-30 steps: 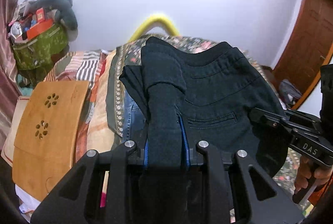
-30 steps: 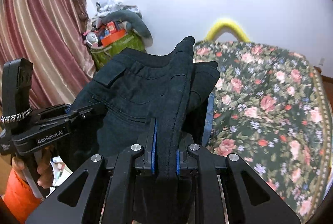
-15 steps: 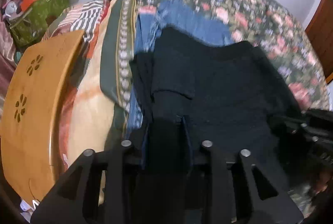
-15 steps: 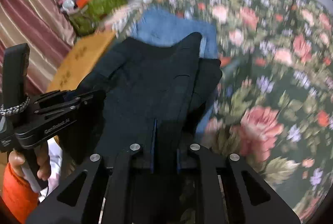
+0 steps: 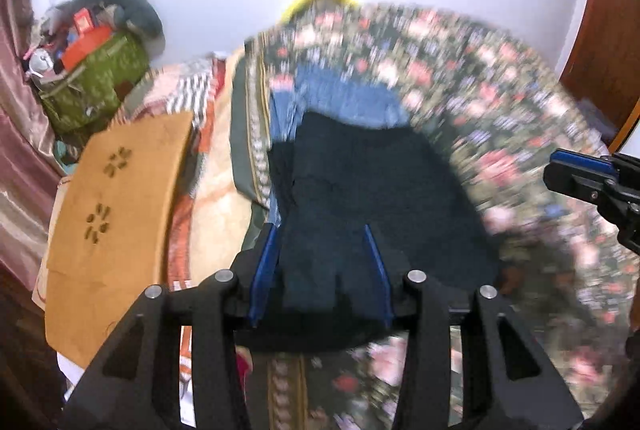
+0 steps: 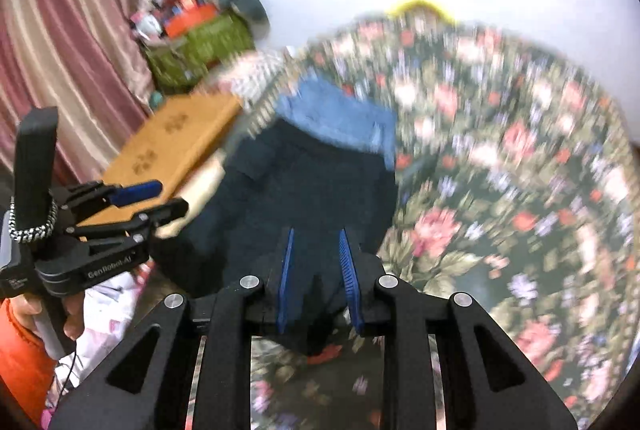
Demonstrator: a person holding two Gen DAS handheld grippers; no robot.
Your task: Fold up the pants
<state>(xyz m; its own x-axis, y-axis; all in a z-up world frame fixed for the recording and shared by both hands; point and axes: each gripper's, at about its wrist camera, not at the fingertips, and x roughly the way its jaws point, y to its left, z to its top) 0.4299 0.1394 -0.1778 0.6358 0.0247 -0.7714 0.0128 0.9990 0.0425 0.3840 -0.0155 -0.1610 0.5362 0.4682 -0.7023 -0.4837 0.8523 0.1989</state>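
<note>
Left wrist view: the left gripper has its two blue-lined fingers spread apart and released, the one pair of dark pants lying folded on the floral bedspread between and beyond them, partly over one blue denim garment, with one wooden board off to the left and the right gripper hanging at the right edge. Right wrist view: the right gripper is also spread and let go, the dark pants flat on the bedspread ahead of its two fingers. The left gripper hovers parted at the pants' left edge, beside the wooden board and one green bag of clutter.
</note>
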